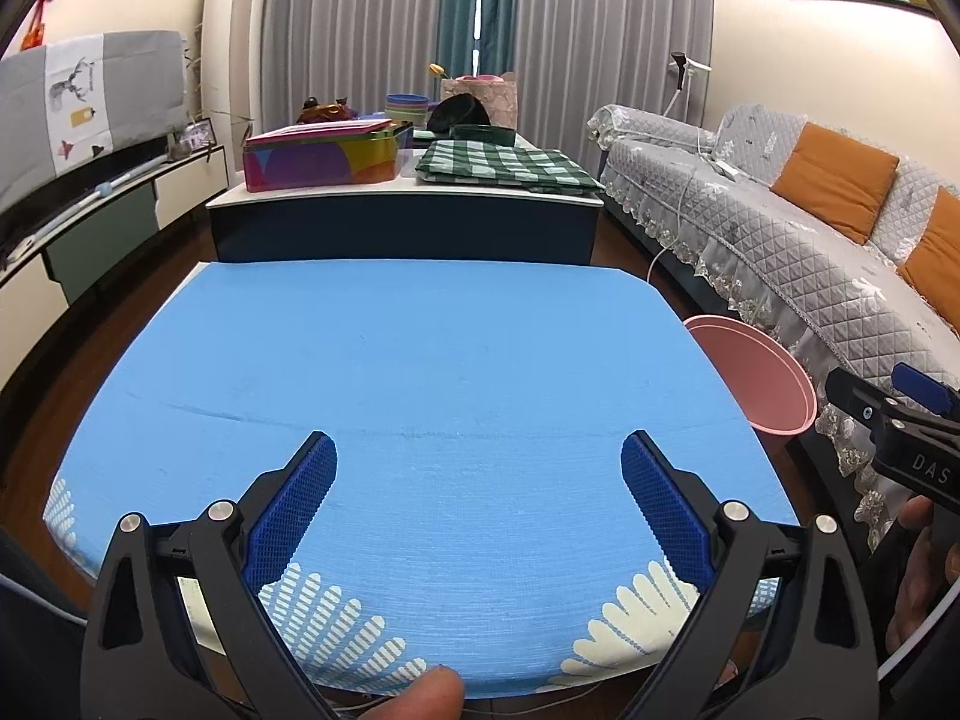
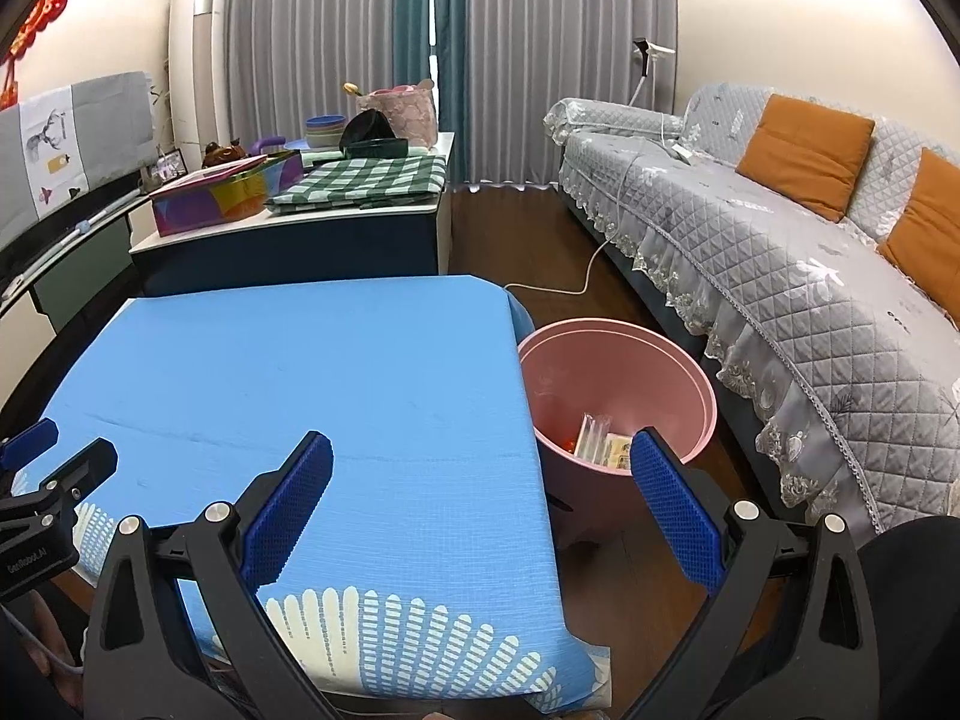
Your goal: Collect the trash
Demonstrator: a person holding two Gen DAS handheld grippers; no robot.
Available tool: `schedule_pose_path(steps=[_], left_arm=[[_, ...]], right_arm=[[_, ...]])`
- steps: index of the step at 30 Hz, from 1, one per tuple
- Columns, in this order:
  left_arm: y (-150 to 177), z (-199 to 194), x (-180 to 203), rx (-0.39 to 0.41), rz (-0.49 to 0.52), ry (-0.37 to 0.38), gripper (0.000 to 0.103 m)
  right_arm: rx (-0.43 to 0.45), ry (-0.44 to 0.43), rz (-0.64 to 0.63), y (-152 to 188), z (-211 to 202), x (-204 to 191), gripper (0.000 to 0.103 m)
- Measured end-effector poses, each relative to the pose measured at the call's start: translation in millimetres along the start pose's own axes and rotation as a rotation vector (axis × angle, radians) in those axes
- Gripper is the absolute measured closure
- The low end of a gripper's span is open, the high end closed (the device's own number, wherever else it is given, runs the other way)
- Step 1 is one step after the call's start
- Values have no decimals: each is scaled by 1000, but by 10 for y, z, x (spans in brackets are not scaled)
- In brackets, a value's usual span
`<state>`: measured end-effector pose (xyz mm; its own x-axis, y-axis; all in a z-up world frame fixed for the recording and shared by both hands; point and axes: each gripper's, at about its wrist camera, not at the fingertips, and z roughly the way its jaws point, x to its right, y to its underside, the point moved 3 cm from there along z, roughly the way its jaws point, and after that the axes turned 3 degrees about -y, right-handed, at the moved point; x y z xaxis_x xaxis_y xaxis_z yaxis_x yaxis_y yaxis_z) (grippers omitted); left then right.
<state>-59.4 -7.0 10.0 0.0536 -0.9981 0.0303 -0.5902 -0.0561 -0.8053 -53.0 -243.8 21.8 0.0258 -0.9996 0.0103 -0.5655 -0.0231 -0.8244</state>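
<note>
Right wrist view: both grippers spread wide, holding nothing, above the blue tablecloth [image 2: 300,372] beside the pink bin [image 2: 624,360].

Both views are evenly lit by soft indoor light, with no hard shadows. A thin bright slit of daylight shows between the closed curtains [image 1: 477,6]. The blue cloth on the bench [image 1: 420,360] is bright and without glare. The fisheye lens bends straight lines strongly near the edges, and the corners are black. Focus is sharp; only the fingertip [image 1: 432,693] at the bottom edge is blurred.
</note>
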Motion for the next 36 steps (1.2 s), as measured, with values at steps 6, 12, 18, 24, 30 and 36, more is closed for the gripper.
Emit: schedule_pose_path(steps=[6, 12, 18, 24, 30, 36], left_arm=[[6, 11, 3, -5, -7, -2, 10], [10, 11, 3, -2, -7, -3, 10], [7, 18, 3, -2, -6, 0, 10], [23, 18, 1, -1, -4, 2, 10], [24, 15, 6, -2, -4, 1, 10], [38, 14, 27, -7, 0, 1, 10]], right_arm=[[4, -2, -1, -1, 6, 1, 5], [4, -2, -2, -1, 2, -5, 5], [11, -2, -4, -7, -24, -32, 5], [12, -2, -4, -7, -24, -29, 5], [11, -2, -4, -6, -24, -29, 5], [13, -2, -3, -7, -26, -25, 5]])
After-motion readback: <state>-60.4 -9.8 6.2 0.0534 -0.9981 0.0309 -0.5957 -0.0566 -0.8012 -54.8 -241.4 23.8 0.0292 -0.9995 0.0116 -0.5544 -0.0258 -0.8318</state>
